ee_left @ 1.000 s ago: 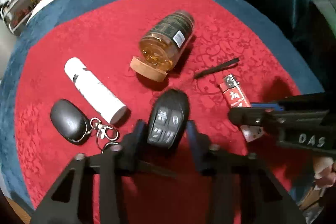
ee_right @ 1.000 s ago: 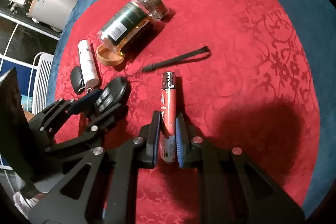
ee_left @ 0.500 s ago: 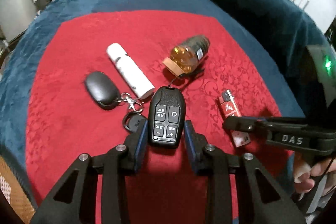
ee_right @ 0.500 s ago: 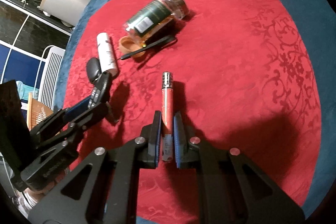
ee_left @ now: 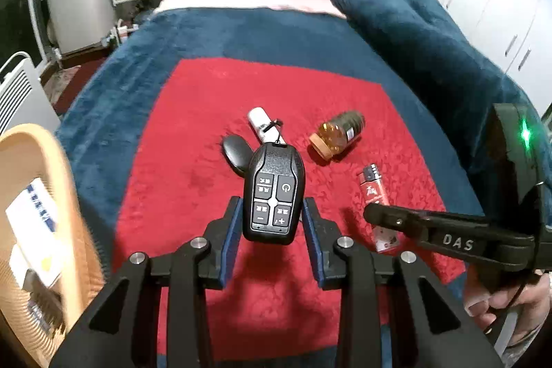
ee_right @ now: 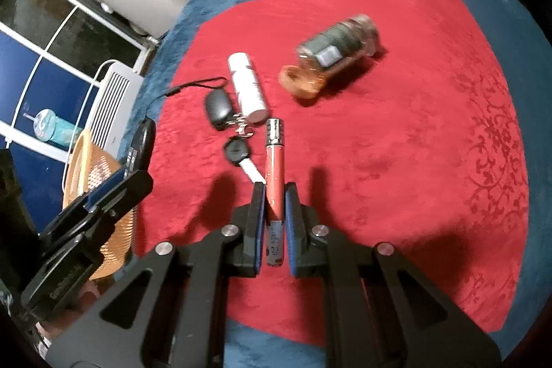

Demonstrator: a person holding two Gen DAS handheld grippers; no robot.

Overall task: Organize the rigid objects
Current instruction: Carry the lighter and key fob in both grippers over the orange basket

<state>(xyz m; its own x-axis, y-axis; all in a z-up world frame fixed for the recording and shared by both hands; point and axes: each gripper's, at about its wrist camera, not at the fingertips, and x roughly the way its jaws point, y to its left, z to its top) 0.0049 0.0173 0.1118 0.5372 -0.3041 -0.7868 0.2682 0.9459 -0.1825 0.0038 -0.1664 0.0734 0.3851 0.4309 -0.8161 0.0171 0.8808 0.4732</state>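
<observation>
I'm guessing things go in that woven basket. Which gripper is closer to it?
Left. The left gripper, holding the remote, hangs right beside the basket. The right gripper, holding the lighter, is farther off, over the red cloth.

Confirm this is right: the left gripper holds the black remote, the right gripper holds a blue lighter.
Not quite. The left gripper does hold the black remote, but the lighter between the right gripper's fingers is red, as the right wrist view shows.
</observation>
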